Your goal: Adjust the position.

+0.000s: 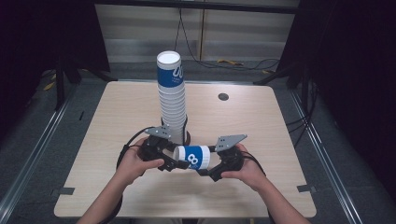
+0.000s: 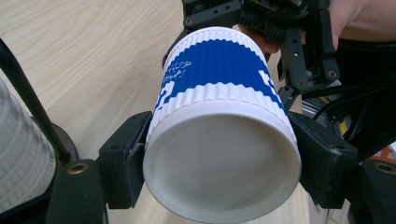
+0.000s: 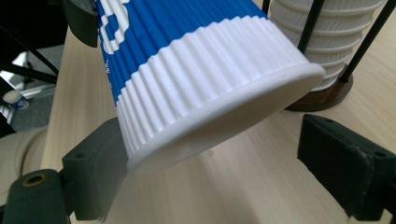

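Wooden table (image 1: 116,140) is carrying a tall stack (image 1: 172,100) of ribbed cups on a stand near its middle. Just in front of it, 1 blue-banded cup (image 1: 192,157) is lying sideways above the tabletop. Left gripper (image 1: 173,162) is clamping its base between both jaws. Right gripper (image 1: 208,168) is standing open around the rim, 1 jaw well clear.

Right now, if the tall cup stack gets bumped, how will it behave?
The cup stack looks top-heavy: tall and slightly leaning, so probably tippy. The thin rods beside it may catch it. The cups look like light paper, so likely easy to shove.
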